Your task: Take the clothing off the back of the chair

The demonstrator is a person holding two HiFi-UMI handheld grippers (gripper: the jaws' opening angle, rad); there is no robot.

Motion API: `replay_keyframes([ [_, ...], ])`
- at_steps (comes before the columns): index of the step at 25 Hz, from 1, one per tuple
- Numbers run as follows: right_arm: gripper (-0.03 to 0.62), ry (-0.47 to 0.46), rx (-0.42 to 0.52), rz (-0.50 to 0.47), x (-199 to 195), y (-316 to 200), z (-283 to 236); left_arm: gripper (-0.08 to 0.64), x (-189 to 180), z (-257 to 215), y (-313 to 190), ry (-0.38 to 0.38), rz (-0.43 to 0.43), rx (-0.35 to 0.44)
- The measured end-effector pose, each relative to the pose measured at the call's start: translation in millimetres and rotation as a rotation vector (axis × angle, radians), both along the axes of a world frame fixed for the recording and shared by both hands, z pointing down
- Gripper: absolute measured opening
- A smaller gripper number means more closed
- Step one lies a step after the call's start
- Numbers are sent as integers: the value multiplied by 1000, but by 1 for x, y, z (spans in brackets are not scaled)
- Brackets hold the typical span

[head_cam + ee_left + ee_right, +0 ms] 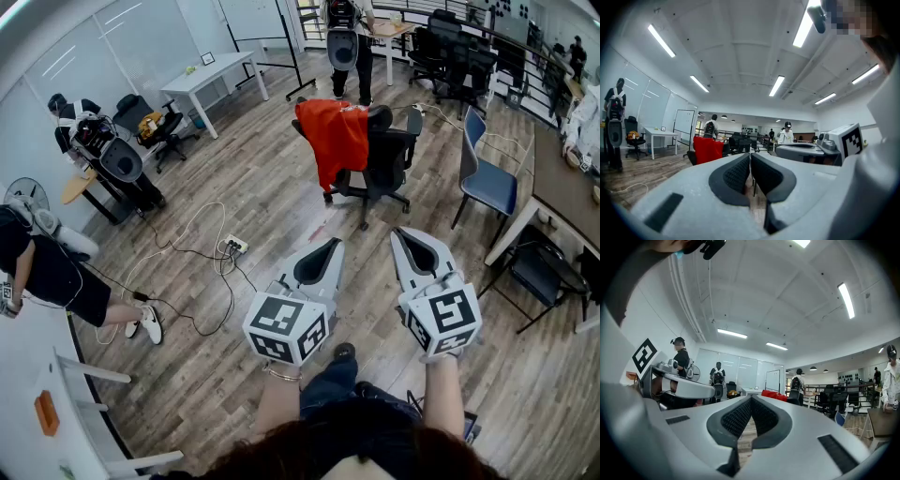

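Observation:
A red garment (334, 137) hangs over the back of a black office chair (386, 159) in the middle of the room. It also shows far off in the left gripper view as the red garment (708, 149) and as a red strip (776, 395) in the right gripper view. My left gripper (330, 246) and right gripper (401, 234) are held level side by side, well short of the chair. Both are shut with nothing between the jaws.
Cables and a power strip (234, 246) lie on the wood floor to the left. A blue chair (486, 180) and a dark table (562, 187) stand at the right. A white table (208, 79) is at the back left. People stand around the room's edges.

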State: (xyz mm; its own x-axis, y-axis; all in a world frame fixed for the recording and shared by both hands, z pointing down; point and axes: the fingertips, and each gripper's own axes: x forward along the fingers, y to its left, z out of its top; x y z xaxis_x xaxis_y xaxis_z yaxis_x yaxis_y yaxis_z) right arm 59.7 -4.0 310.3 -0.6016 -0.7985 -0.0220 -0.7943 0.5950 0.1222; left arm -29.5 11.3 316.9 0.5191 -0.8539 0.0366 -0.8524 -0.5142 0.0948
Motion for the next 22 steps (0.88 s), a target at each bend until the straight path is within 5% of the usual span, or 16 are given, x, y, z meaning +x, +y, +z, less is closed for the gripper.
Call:
replay_keyframes([
  [22,-5,-16,-37,-5,-37,-94,16,24,-29,18,-100,18,37,-31],
])
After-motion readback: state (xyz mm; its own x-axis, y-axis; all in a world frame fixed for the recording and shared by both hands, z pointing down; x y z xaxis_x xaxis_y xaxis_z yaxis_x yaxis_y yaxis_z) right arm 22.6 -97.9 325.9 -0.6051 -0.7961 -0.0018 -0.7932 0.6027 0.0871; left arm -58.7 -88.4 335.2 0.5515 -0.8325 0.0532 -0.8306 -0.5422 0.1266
